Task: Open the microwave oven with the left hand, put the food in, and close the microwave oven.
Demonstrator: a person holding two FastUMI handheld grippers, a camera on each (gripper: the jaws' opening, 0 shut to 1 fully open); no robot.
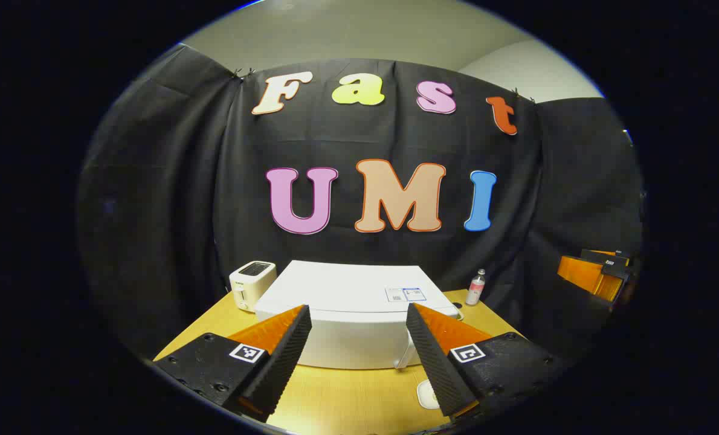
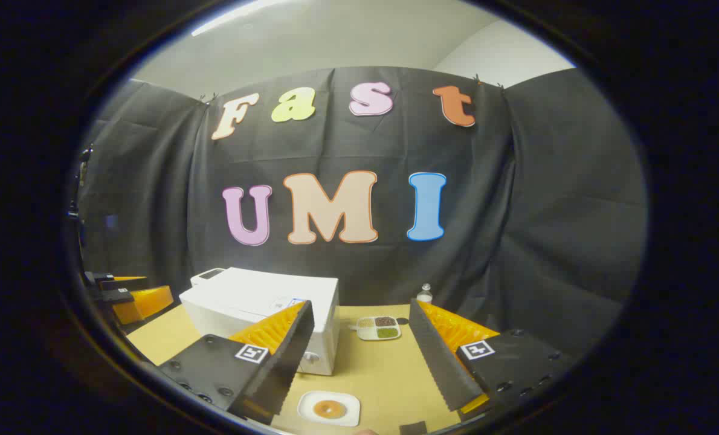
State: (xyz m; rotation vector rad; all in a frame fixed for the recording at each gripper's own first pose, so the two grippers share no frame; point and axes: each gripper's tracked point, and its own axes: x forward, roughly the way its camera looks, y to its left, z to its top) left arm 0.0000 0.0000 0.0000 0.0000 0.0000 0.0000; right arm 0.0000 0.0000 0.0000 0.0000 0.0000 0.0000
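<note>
The white microwave (image 1: 347, 302) stands on the wooden table (image 1: 335, 399) with its door shut, straight ahead of my left gripper (image 1: 357, 308). That gripper is open, holds nothing, and hovers short of the microwave's front. In the right gripper view the microwave (image 2: 257, 302) is to the left. A white plate with a round brown piece of food (image 2: 329, 408) lies on the table just below my right gripper (image 2: 361, 303), which is open with nothing in it. An edge of that plate (image 1: 427, 394) peeks out beside the left gripper's right finger.
A white toaster (image 1: 252, 284) stands left of the microwave. A small bottle (image 1: 475, 287) is at the table's back right. A divided dish of grains (image 2: 379, 327) lies right of the microwave. The other gripper (image 1: 595, 272) hangs off to the right.
</note>
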